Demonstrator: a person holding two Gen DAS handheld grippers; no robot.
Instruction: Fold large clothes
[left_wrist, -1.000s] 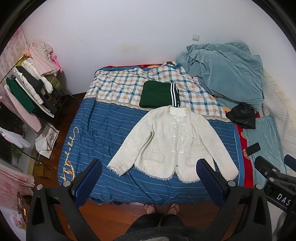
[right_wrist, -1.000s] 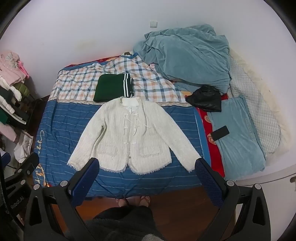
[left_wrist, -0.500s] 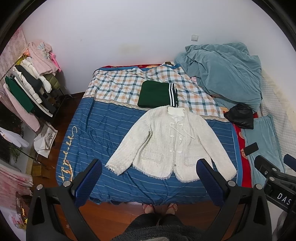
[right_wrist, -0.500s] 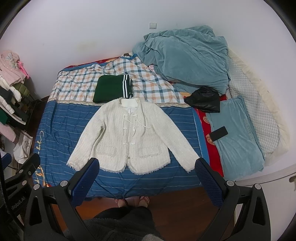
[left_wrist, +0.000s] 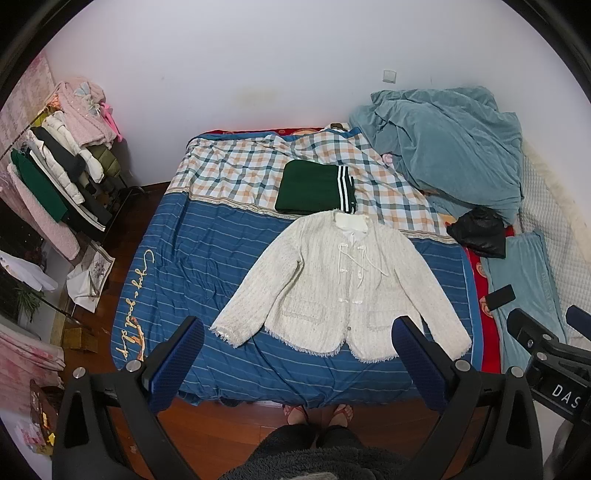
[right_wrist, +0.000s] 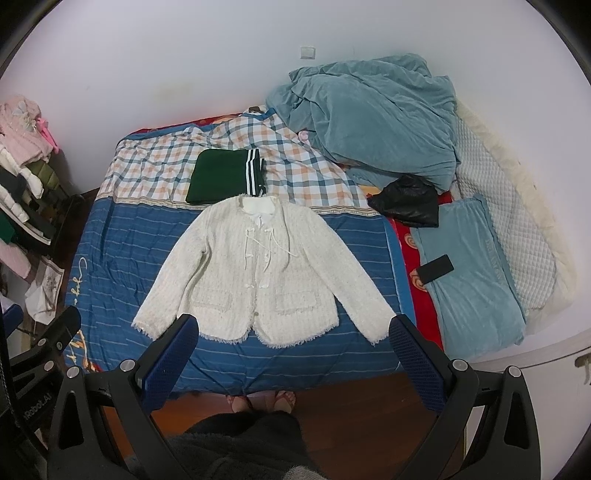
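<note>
**Cream jacket laid flat, both grippers high and empty**

Both cameras have drifted only a little over the last second: the bed sits slightly lower and farther off in each view, and nothing on it has shifted.

Left wrist view: the left gripper (left_wrist: 295, 354) hangs wide open above the foot of the bed (left_wrist: 207, 258), holding nothing. The cream jacket (left_wrist: 343, 291) lies face up on the blue striped cover, sleeves spread, collar just beside a folded green garment (left_wrist: 314, 188). It looks like soft, thick tweed with frayed edges and loose ties: light, limp, not slippery. A sleeve cuff or shoulder seam seems the sensible place to pinch.

Right wrist view: the right gripper (right_wrist: 291, 347) is equally spread and empty. The jacket's 2 sleeves reach toward the near edge. Around it are a heaped teal blanket (right_wrist: 373, 118), a black bag (right_wrist: 406, 203), a phone (right_wrist: 437, 268) and a clothes rack (right_wrist: 22, 177) over the wooden floor (right_wrist: 362, 410).
</note>
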